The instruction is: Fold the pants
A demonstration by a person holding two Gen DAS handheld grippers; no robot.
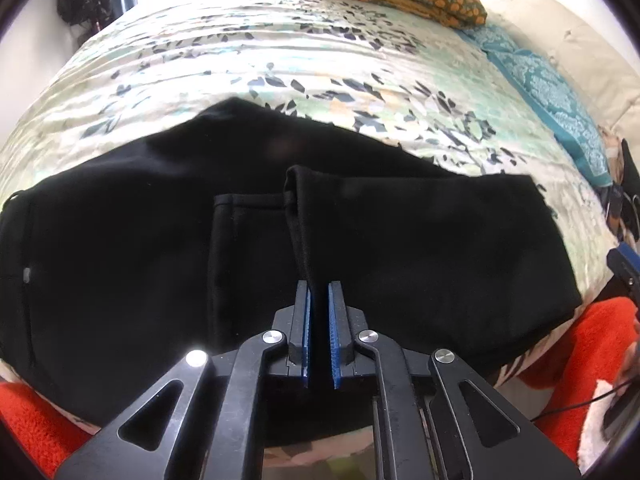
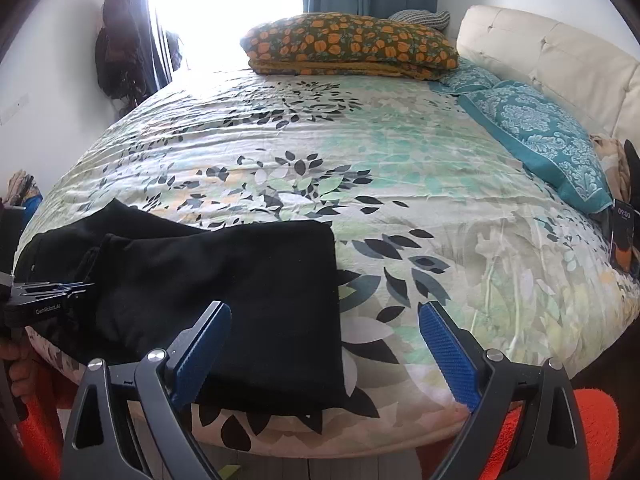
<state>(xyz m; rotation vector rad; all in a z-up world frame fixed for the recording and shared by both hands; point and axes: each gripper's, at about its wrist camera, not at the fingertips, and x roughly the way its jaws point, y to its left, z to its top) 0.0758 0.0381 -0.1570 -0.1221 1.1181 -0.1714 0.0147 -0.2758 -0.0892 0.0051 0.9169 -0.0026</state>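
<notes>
Black pants [image 1: 120, 240] lie folded on the floral bedspread [image 1: 280, 60] near the bed's front edge. My left gripper [image 1: 319, 292] is shut on a raised fold of the pants' near edge, with the cloth pinched between its blue pads. In the right wrist view the pants [image 2: 240, 280] lie at the lower left. The left gripper [image 2: 60, 290] shows at the far left there, holding the cloth. My right gripper [image 2: 324, 320] is open and empty, above the right edge of the pants at the bed's front edge.
An orange floral pillow [image 2: 348, 46] and teal pillows [image 2: 532, 128] lie at the far and right sides by the cream headboard [image 2: 540, 48]. A phone [image 2: 622, 236] lies at the right edge. Orange-red fabric [image 2: 592, 432] is below the bed edge.
</notes>
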